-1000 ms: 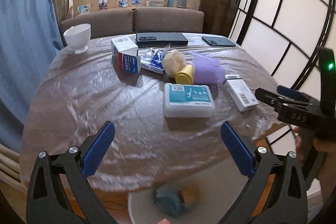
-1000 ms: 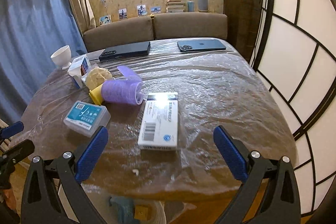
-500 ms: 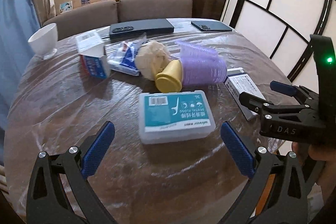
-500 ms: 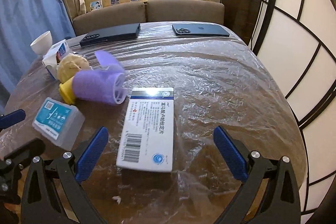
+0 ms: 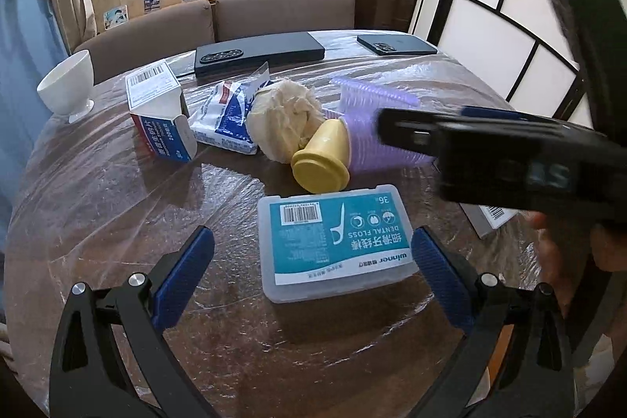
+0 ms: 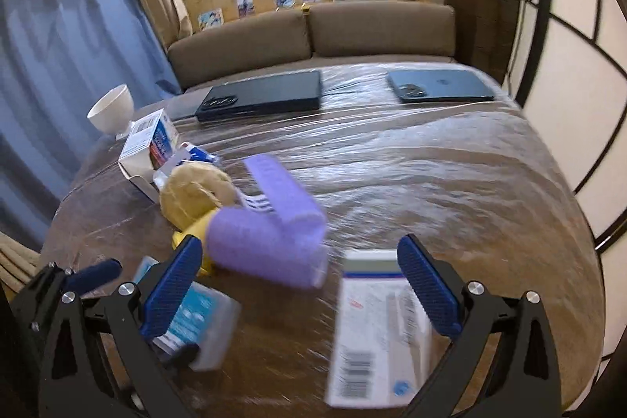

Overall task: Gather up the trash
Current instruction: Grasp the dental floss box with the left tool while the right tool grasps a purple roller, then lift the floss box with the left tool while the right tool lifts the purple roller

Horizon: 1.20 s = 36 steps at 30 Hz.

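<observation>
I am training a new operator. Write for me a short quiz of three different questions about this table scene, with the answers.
1. True or false: the clear plastic dental floss box with the teal label lies between the open fingers of the left gripper.
2. Which item touches the yellow plastic cap? A) white footed bowl B) purple plastic cup stack C) dark blue phone
3. Fill in: the right gripper holds ____.

Key: 1 true; 2 B; 3 nothing, since its jaws are open above the white medicine box.
</observation>
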### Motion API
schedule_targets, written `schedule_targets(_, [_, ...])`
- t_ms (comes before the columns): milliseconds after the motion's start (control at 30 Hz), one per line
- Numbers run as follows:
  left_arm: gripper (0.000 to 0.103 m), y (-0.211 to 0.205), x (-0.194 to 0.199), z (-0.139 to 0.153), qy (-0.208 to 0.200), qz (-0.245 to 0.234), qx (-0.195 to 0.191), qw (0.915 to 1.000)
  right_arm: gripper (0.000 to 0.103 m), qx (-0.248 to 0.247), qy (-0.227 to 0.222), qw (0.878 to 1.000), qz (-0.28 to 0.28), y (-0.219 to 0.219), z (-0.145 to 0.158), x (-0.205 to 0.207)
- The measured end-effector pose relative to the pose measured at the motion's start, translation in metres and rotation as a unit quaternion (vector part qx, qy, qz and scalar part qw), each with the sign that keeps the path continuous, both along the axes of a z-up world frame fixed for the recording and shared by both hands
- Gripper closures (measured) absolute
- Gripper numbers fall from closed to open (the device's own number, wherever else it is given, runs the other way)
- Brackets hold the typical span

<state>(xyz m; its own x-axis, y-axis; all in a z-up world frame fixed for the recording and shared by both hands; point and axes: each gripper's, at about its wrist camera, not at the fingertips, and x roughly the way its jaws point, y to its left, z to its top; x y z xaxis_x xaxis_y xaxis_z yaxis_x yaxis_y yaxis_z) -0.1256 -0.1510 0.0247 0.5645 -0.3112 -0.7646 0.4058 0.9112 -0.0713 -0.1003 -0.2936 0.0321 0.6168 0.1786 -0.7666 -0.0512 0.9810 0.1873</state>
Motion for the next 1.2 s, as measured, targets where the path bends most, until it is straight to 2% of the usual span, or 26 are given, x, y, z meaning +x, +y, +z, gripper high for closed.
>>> schedule_targets(133, [0.002, -0.004, -0.002, -0.001, 0.001, -0.012, -0.002, 0.9999, 0.018, 0.002, 0.026, 1.0, 0.006, 0.009, -0.008, 0.012])
schedule_targets(200, [0.002, -0.006, -0.003, -0.003, 0.001, -0.016, 0.0, 0.9999, 0.019, 0.002, 0.028, 1.0, 0.005, 0.011, -0.01, 0.015])
schedule_targets(267, [0.002, -0.006, -0.003, -0.005, 0.005, -0.021, 0.001, 0.9998, 0.026, 0.018, 0.033, 0.999, 0.009, 0.01, -0.011, 0.018])
schedule_targets(333, [0.009, -0.006, -0.004, -0.007, 0.004, -0.025, 0.004, 0.9997, 0.029, 0.019, 0.033, 0.999, 0.011, 0.009, -0.011, 0.018])
schedule_targets(367, [0.015, -0.006, -0.003, -0.009, 0.007, -0.027, 0.006, 0.9996, 0.029, 0.018, 0.032, 0.999, 0.012, 0.009, -0.01, 0.016])
schedule_targets(400, [0.016, -0.005, -0.003, -0.01, 0.01, -0.027, 0.006, 0.9996, 0.029, 0.021, 0.03, 0.999, 0.014, 0.008, -0.011, 0.015])
schedule_targets(733, [0.016, 0.011, -0.003, -0.005, 0.013, -0.015, -0.012, 0.9997, 0.029, 0.079, 0.007, 0.997, 0.013, -0.006, -0.005, -0.006])
schedule_targets(900, [0.016, 0.022, -0.003, -0.004, 0.014, -0.003, -0.017, 0.9997, 0.029, 0.129, 0.001, 0.991, 0.017, -0.011, 0.005, -0.015])
schedule_targets(1100, [0.017, 0.031, -0.006, -0.001, 0.01, 0.012, -0.019, 0.9997, 0.029, 0.117, -0.017, 0.993, 0.021, -0.007, 0.019, -0.031])
schedule_targets(1200, [0.017, 0.034, -0.007, -0.001, 0.011, 0.016, -0.021, 0.9996, 0.029, 0.089, -0.03, 0.995, 0.031, -0.001, 0.023, -0.038])
